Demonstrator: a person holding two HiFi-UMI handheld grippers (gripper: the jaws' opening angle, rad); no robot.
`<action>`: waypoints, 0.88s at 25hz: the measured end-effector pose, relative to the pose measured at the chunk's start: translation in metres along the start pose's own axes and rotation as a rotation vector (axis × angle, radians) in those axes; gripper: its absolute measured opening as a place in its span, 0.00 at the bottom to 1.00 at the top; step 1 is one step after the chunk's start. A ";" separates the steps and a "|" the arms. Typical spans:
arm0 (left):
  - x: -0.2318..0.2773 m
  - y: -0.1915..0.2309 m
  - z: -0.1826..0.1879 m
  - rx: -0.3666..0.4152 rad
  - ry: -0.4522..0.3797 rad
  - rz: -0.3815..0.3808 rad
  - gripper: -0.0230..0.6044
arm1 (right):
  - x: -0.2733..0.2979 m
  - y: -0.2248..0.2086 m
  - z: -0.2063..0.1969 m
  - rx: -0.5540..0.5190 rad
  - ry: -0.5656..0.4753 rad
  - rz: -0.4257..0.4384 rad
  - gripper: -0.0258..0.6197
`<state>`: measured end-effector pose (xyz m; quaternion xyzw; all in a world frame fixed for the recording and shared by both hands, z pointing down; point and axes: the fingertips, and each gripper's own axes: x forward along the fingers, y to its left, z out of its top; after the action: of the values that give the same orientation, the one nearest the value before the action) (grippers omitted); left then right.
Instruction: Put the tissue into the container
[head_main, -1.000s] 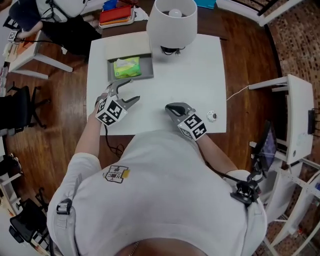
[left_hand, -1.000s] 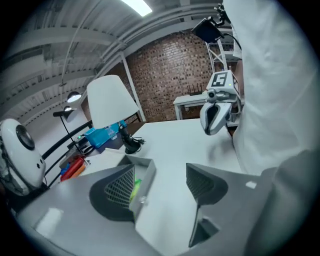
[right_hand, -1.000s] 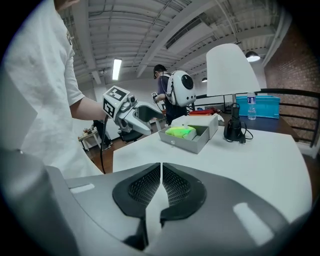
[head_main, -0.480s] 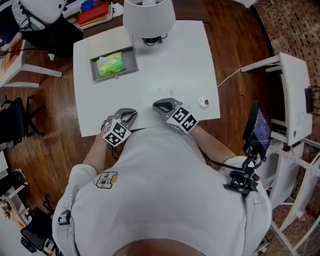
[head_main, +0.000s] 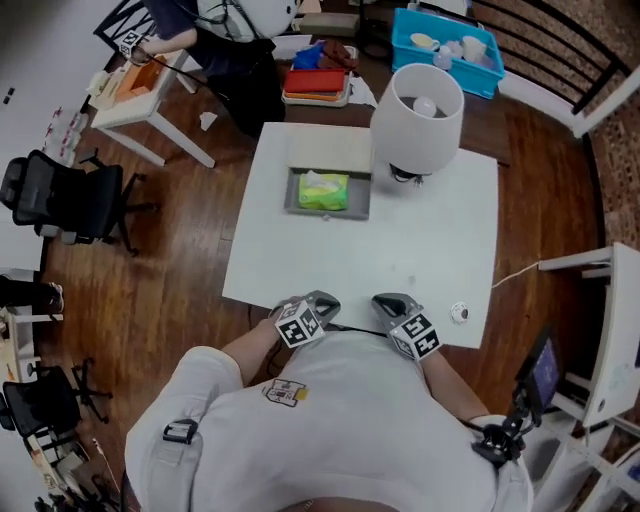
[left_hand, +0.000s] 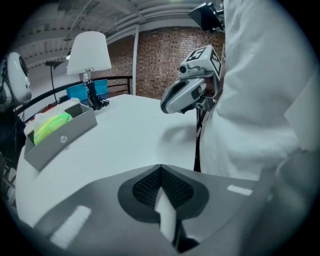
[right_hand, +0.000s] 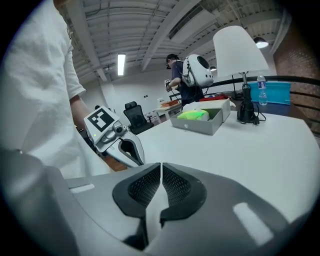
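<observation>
A green tissue pack (head_main: 323, 190) lies inside the grey container (head_main: 291, 206) at the far side of the white table (head_main: 440, 250). Both grippers are held at the table's near edge, close to my body and far from the container. My left gripper (head_main: 323, 300) is shut with nothing between its jaws, and my right gripper (head_main: 386, 301) is shut and empty too. In the left gripper view, the closed jaws (left_hand: 160, 167) face the container (left_hand: 60, 141) with the tissue (left_hand: 49, 125). The right gripper view shows its closed jaws (right_hand: 161, 165), the container (right_hand: 202, 125) and the tissue (right_hand: 194, 115).
A white lamp (head_main: 418, 110) stands behind the container on the right. A small round object (head_main: 459, 313) lies near the table's front right corner. Behind the table are a blue bin (head_main: 447, 50) and red items (head_main: 316, 82). An office chair (head_main: 60, 195) stands at the left.
The left gripper's jaws have gone from open to shut. Both grippers have drawn back from the table's middle to its near edge, side by side. The tissue stays in the container.
</observation>
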<state>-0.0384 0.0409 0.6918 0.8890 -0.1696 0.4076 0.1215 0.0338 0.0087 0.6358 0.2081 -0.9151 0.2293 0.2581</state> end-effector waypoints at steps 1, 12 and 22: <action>-0.002 -0.002 -0.002 -0.007 0.007 -0.006 0.04 | 0.001 0.004 -0.002 0.003 0.007 0.001 0.05; -0.021 -0.020 -0.010 -0.032 0.001 -0.019 0.04 | 0.012 0.027 -0.009 0.001 0.050 0.028 0.05; -0.030 -0.013 -0.011 -0.026 -0.019 -0.002 0.04 | 0.019 0.028 0.002 -0.024 0.039 0.021 0.05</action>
<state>-0.0590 0.0632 0.6745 0.8914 -0.1752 0.3966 0.1320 0.0040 0.0256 0.6369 0.1907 -0.9148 0.2249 0.2760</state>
